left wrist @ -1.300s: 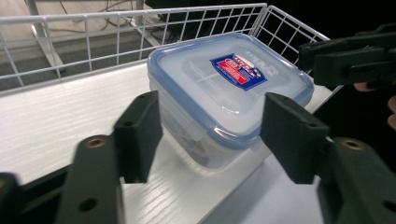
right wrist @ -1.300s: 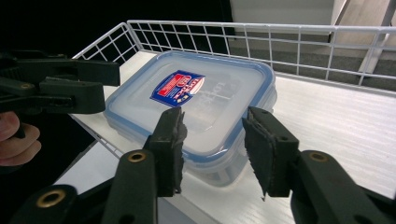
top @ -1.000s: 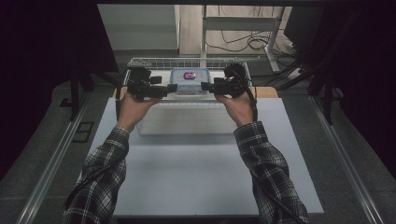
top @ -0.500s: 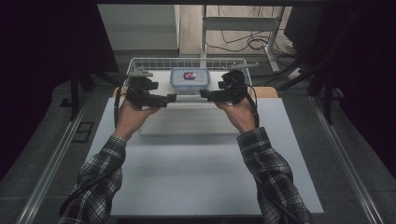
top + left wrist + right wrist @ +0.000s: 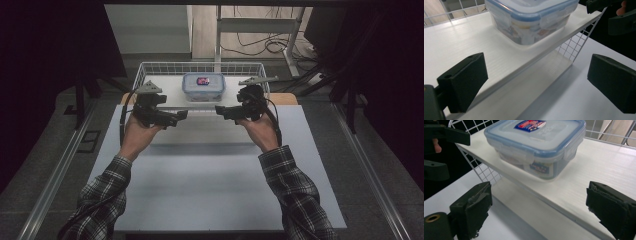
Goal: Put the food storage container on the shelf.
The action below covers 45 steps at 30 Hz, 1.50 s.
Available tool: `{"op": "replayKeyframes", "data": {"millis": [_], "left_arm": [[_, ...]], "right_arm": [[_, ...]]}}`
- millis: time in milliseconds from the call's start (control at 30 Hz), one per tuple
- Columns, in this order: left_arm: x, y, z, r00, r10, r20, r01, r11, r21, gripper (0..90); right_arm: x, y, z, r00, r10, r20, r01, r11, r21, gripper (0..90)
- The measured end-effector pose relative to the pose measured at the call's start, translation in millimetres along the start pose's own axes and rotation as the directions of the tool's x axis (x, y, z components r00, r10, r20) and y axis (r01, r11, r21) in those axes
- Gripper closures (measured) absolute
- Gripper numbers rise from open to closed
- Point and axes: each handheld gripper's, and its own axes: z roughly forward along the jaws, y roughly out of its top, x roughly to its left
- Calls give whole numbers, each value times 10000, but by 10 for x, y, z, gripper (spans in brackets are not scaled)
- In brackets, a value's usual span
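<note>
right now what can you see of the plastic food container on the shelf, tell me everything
The food container is a small, squarish box of clear plastic with rounded corners. Its lid is translucent with a blue rim, a red and blue label on top and snap flaps folded down on the sides, so it looks shut. Blurred contents show through the wall. It stands upright and flat on the white shelf board inside the wire basket. Nothing else touches it.

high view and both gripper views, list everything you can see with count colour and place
food container: 1, clear with blue-rimmed lid and a red label, on the white shelf board
shelf board: 1, white, inside the wire basket
wire basket: 1, white, far edge of the table
table: 1, white top, centre
cables: several, dark, on the floor beyond
left gripper: 1, black, jaws open, near the basket's front
right gripper: 1, black, jaws open, likewise
sleeves: 2, plaid, bottom
</note>
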Motion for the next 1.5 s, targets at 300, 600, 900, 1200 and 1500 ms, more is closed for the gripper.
{"op": "replayKeyframes", "data": {"millis": [300, 600, 900, 1200, 1500], "left_arm": [[-113, -181, -29, 9995, 290, 91, -289, 9995, -121, 10], [-305, -391, -79, 9976, 622, 306, -617, 9980, -164, 7], [-487, -624, -177, 9965, 741, 375, -735, 9971, -186, 2], [-635, -902, -264, 9917, 799, 1011, -778, 9967, -251, 0], [-814, -1186, -301, 9925, 1046, 632, -1045, 9945, -50, 0]], "right_arm": [[40, -160, -46, 9994, -354, 17, 353, 9991, 239, 24], [158, -359, -175, 9956, -907, 244, 901, 9956, 257, 7], [298, -598, -314, 9940, -1093, 89, 1091, 9939, 154, 0], [402, -919, -426, 9932, -1152, -140, 1155, 9932, 170, 0], [466, -1257, -553, 9920, -1262, 38, 1260, 9918, 215, 0]]}}
